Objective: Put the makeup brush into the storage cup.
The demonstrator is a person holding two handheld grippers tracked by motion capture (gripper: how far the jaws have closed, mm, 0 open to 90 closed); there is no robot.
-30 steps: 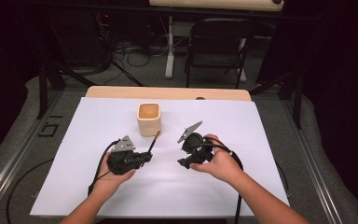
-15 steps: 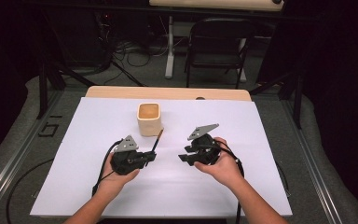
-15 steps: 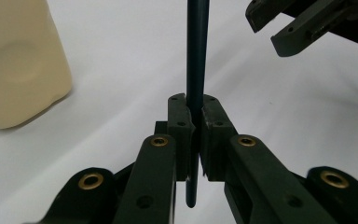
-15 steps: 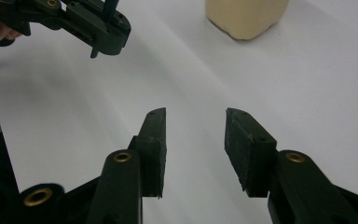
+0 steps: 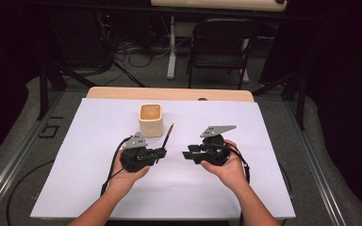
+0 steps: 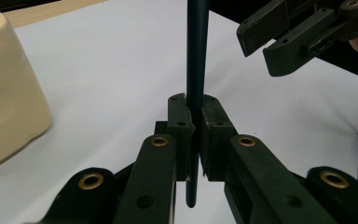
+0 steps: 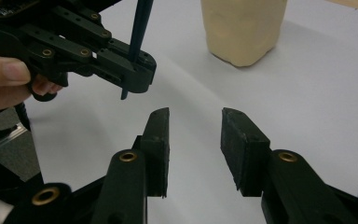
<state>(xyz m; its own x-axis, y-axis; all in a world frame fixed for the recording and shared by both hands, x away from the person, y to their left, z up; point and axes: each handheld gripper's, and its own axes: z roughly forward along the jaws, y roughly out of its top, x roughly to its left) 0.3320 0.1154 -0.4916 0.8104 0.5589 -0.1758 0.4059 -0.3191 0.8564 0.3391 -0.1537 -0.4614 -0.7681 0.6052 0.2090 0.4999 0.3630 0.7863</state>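
In front of me a white sheet (image 5: 75,188) covers most of the table, leaving a strip of pale wood (image 5: 169,93) bare along the far edge. A cream square cup (image 5: 150,120) stands upright on the sheet, far and slightly left of the middle; I see it too at the left edge of the left gripper view (image 6: 4,93) and at the top of the right gripper view (image 7: 242,28). Beyond the table, a black folding chair (image 5: 217,47) stands on grey carpet (image 5: 311,141), with a white post (image 5: 171,47) and loose cables (image 5: 132,56) to its left.
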